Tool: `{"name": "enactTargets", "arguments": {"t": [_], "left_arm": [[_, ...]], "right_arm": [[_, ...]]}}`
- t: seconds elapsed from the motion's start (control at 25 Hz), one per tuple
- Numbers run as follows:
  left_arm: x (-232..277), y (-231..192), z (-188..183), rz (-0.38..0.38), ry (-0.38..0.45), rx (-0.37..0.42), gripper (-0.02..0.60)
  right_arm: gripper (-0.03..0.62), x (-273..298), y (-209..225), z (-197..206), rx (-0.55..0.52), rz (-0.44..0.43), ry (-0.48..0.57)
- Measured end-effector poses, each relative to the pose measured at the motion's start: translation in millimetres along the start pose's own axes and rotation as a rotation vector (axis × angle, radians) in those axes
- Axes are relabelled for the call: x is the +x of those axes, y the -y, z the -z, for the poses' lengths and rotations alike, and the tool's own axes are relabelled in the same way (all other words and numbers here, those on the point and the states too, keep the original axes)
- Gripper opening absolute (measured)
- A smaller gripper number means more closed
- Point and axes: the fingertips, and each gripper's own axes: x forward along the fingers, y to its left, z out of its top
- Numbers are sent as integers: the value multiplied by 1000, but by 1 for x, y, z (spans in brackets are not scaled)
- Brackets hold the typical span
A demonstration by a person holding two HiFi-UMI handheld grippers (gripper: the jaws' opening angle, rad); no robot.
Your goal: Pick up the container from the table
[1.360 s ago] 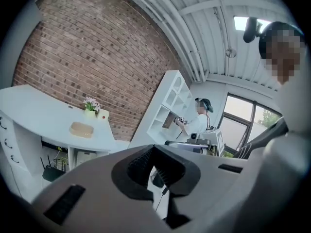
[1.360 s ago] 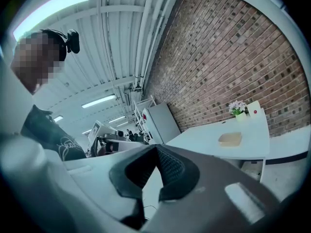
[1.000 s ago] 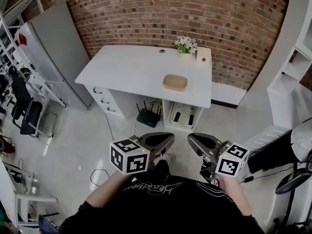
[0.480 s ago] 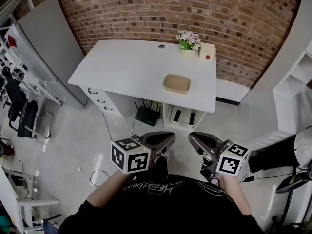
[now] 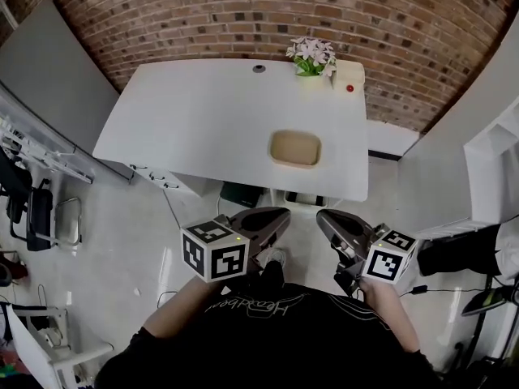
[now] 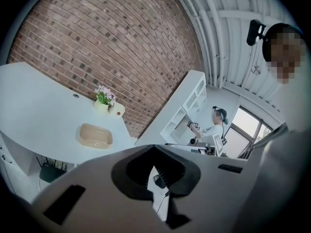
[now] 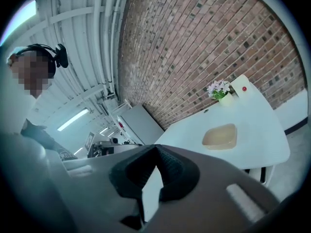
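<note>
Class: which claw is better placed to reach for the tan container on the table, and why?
Left, but only narrowly: the left claw lines up more directly with the container than the right claw. Both are shut and short of the table, so either must open first.

The white item with a red dot (image 5: 349,79) beside the flower pot (image 5: 310,59) is too small to identify, perhaps a switch; the surface (image 5: 186,128) mostly hides the drawers (image 5: 154,178).

The desk (image 5: 203,120) is smooth, matt white. The container (image 5: 294,148) looks like pale beige plastic with a dull sheen. The brick wall (image 5: 243,14) is rough. The left claw (image 5: 282,215) and right claw (image 5: 323,216) look like matt grey plastic.
</note>
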Motion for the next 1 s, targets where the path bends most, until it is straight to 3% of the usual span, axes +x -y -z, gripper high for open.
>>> {"name": "enactTargets", "arguments": {"t": [0.4, 0.6, 0.76, 1.0], "left_arm": [[31, -83, -53, 24, -20, -67, 3], [41, -115, -75, 23, -29, -63, 3], [48, -136, -86, -2, -30, -61, 3], [50, -163, -87, -12, -25, -118, 3]], "right_arm": [[3, 50, 63, -50, 24, 134, 63], [3, 55, 92, -67, 58, 201, 113], [3, 55, 109, -67, 88, 242, 99], [3, 54, 129, -61, 140, 271, 108]]}}
